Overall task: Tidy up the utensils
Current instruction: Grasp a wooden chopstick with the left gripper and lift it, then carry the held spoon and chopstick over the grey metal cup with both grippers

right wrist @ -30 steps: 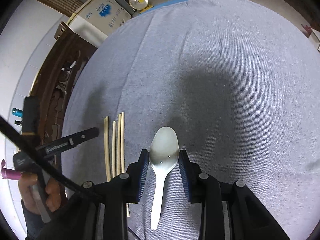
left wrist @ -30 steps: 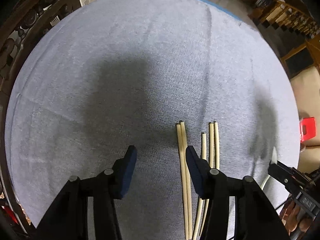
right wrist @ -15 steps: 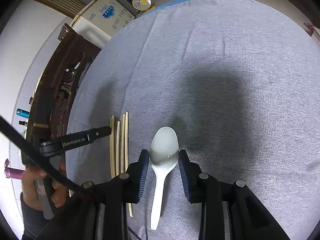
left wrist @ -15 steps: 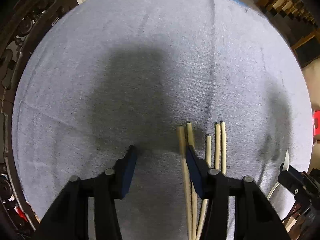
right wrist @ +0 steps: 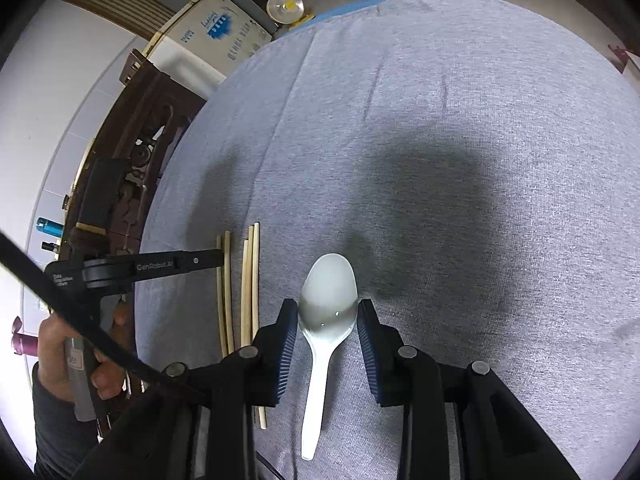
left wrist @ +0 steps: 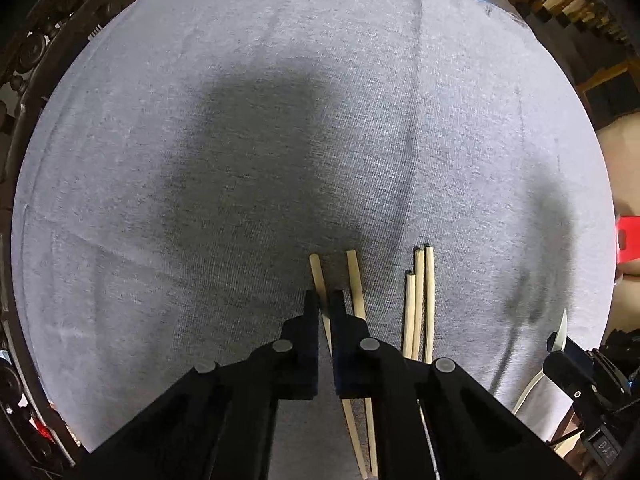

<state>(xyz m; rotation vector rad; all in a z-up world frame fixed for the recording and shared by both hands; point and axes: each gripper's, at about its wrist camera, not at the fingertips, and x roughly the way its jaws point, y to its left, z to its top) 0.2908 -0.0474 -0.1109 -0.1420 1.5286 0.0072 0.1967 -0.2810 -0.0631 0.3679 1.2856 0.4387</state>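
Five wooden chopsticks lay on the grey-clothed table; their near ends were hidden under the tong bodies. Left tongs had just closed, pinching the leftmost chopstick; its neighbour lay just beside, splayed off. Three others lay grouped to the right. Right tongs stood part-spread, flanking the white plastic spoon bowl; pad contact could not be made out. In the left view, the spoon was mostly cut off.
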